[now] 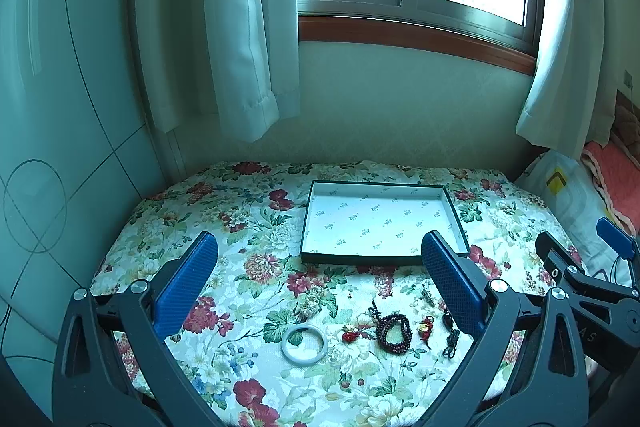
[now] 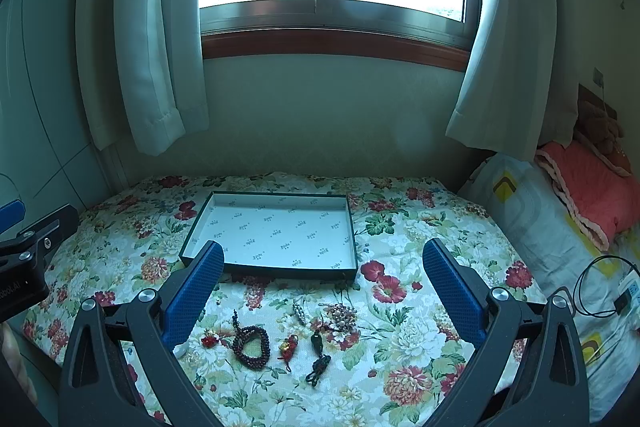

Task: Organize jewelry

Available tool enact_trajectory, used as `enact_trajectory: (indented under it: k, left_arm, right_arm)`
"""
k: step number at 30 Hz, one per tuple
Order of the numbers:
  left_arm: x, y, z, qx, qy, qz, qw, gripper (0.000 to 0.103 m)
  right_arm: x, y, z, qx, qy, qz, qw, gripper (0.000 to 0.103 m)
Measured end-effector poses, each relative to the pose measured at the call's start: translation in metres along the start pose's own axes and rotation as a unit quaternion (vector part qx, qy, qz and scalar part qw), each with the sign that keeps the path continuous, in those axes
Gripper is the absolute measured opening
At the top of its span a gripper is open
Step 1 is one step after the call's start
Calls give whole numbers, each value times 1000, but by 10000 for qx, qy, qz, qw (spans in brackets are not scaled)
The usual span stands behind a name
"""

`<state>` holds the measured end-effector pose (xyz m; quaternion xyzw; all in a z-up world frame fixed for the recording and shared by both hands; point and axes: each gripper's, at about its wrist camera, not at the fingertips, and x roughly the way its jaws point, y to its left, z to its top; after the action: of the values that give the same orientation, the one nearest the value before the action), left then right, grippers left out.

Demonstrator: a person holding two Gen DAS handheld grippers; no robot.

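Near the tray (image 1: 382, 259), we'd pinch the stiff, probably slippery bangle (image 1: 304, 342) by its rim, both tongs (image 1: 320, 287) (image 2: 324, 287) gaping wide, empty.

Left gripper (image 1: 320, 283) with blue-padded fingers spread wide apart, holding nothing. Right gripper (image 2: 323, 287) just beside it on its right, fingers equally wide.
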<state>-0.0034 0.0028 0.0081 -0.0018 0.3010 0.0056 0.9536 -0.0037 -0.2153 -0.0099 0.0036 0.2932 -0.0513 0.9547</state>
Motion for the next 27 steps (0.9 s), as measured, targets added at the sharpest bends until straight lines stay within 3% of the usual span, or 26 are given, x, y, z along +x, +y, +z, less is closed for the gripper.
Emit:
enact_trajectory:
  k: [27]
  left_arm:
    - [-1,-2,-1,16,-13,2,10000,101]
  right_arm:
    - [0,0,1,-14,-17,-9,10000,99]
